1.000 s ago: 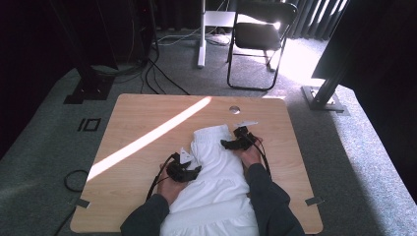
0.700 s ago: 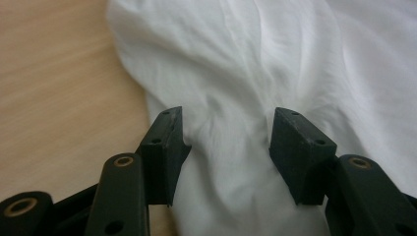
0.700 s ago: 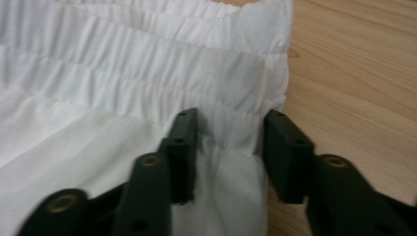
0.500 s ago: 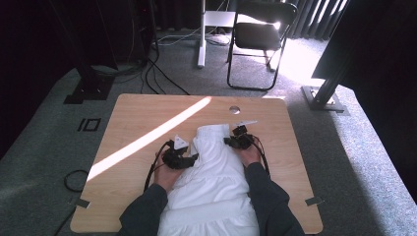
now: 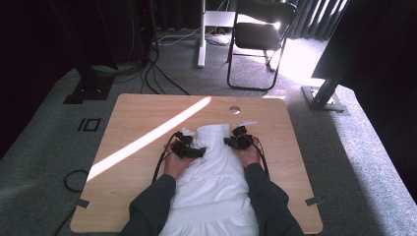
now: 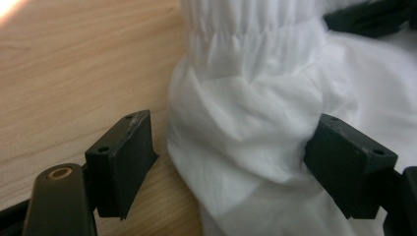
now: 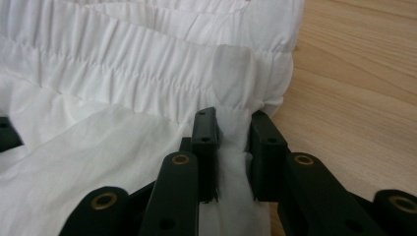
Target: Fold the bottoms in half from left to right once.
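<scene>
Garment: a white dress (image 5: pixel 212 169) lies flat on the wooden table (image 5: pixel 123 123), centre of the high view, its long axis running from the gathered band at the top down to the bottom edge of the frame.
Right gripper (image 7: pixel 230 129): jaws pinched nearly together on a fold of the dress at the band's right corner (cloth fills the narrow gap between them).
Left gripper (image 6: pixel 228 157): jaws wide and have just been opening; a bunched lump of the dress sits between them, touching the right-hand pad, well clear of the left-hand one, so nothing is gripped.
Key relation: in the left gripper view the gathered band lies above the jaws, toward the top of the frame.
Nearer hand: the left, judged best placed to reach up for the band's free corner.
</scene>
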The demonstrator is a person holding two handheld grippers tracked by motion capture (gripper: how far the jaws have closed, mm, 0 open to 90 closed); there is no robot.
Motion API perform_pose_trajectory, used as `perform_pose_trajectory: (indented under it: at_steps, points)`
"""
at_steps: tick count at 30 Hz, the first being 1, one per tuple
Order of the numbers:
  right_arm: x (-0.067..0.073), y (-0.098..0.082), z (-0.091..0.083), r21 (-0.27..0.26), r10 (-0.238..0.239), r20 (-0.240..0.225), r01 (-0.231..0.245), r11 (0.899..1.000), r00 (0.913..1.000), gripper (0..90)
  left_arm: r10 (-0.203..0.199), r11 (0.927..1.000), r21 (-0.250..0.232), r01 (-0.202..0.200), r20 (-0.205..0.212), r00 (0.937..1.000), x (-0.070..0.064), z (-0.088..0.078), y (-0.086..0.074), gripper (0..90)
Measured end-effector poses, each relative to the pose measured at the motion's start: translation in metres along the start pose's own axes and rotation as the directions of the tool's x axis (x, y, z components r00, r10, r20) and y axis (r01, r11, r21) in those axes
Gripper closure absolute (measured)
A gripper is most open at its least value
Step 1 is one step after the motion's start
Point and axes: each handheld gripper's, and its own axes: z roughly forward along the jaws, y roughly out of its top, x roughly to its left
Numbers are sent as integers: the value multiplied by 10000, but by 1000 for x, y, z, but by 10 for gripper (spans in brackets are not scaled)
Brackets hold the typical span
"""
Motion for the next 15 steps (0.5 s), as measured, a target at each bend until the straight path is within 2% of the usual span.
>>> perform_pose_trajectory:
  at_steps: [1,3,6,9,11,15]
  points:
    - [0,0,0,3,5,20,-5,10000,10000,755,233,9997,42,-233,-159,9996,0,0,1,241]
    - [1,0,0,-33,33,70,-33,10000,10000,753,509,9987,89,-506,-386,9980,1,0,1,352]
    - [2,-1,0,-101,46,99,-45,9999,9999,753,579,9982,156,-576,-226,9981,4,0,5,536]
    - [2,-2,0,-141,55,93,-54,9999,9999,754,522,9984,206,-520,-69,9986,4,3,9,647]
    - [2,-2,0,-154,74,55,-73,9999,10000,754,445,9988,193,-446,44,9990,6,4,10,708]
    - [1,-3,0,-256,110,34,-109,9996,9999,754,415,9990,159,-418,156,9990,7,4,10,734]
